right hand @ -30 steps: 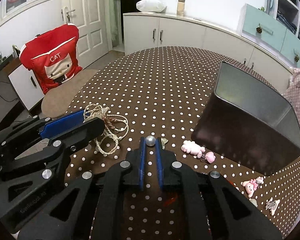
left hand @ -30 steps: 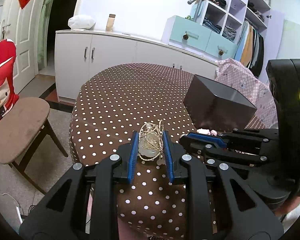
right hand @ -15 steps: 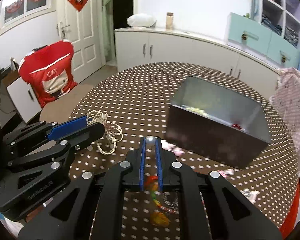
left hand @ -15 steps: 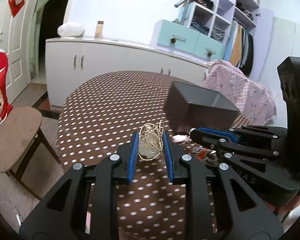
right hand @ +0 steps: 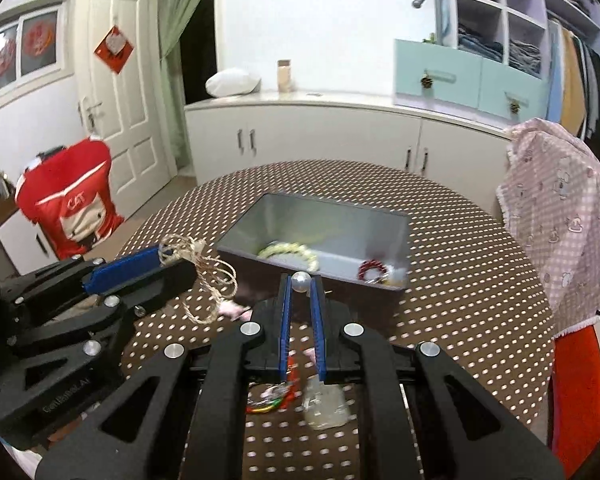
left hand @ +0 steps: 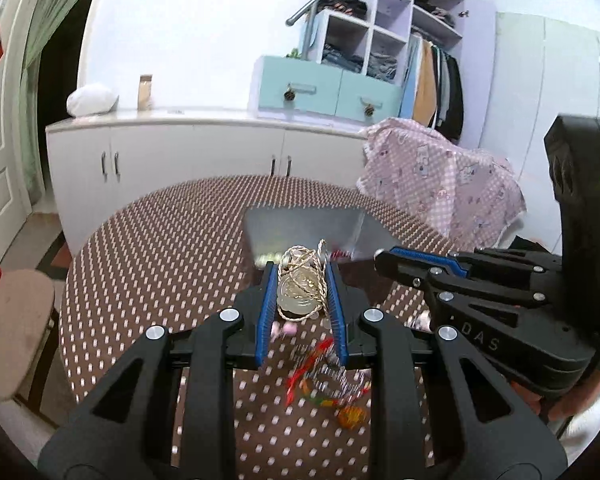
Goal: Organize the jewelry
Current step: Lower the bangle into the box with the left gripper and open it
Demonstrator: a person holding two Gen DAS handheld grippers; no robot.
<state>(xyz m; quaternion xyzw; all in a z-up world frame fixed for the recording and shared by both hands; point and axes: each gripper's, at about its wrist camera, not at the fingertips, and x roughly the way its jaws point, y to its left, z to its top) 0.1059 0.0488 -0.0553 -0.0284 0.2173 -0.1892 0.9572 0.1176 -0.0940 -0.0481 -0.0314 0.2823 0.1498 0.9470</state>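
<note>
Fingers (left hand: 269,300) of my left gripper (left hand: 299,280) clamp a coiled cord necklace with a pale disc pendant (left hand: 300,290), held above the polka-dot table (left hand: 160,248) just short of the open grey box (right hand: 332,236). My right gripper (right hand: 301,285) pinches a small pearl bead (right hand: 301,281) at its narrowly parted tips, near the box's front wall. Bracelets (right hand: 290,251) lie inside the box.
</note>
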